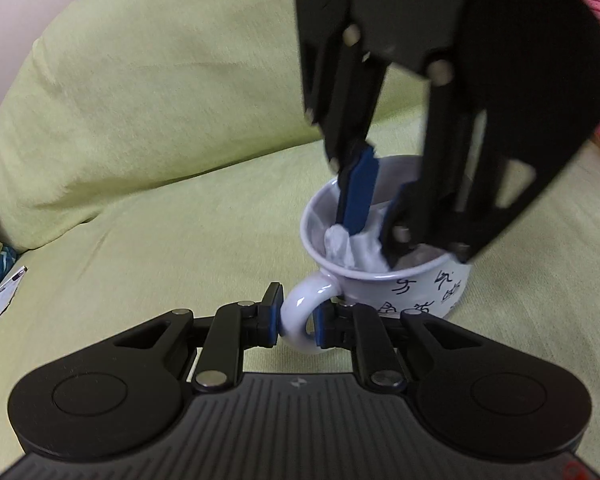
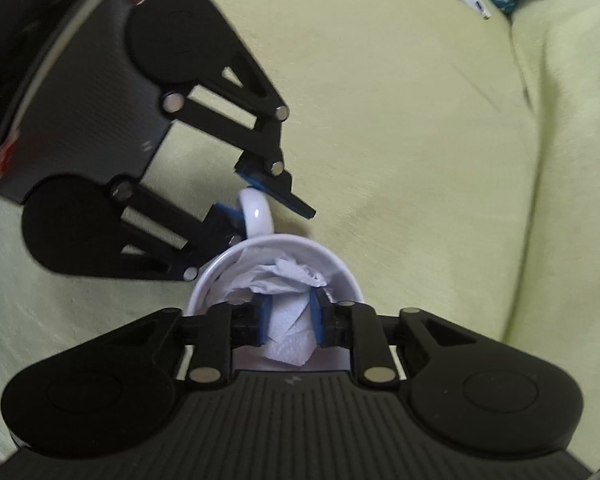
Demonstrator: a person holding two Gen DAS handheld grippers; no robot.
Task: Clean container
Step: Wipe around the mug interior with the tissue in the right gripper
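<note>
Cup: a white mug (image 1: 384, 280) with black brush-style figures on its side is sitting upright on a light green cushion (image 1: 160, 208).
Left gripper (image 1: 296, 320): its blue pads are closing on the mug's handle (image 1: 300, 316), one pad inside the loop.
Right gripper (image 2: 288, 320): reaching down into the mug, pinching a crumpled white paper towel (image 2: 288, 280).
Inside: the towel is pressing against the mug's inner wall.

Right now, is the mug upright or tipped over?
Upright: the mug sits base-down on the green cushion, its opening facing up with the paper towel inside.
</note>
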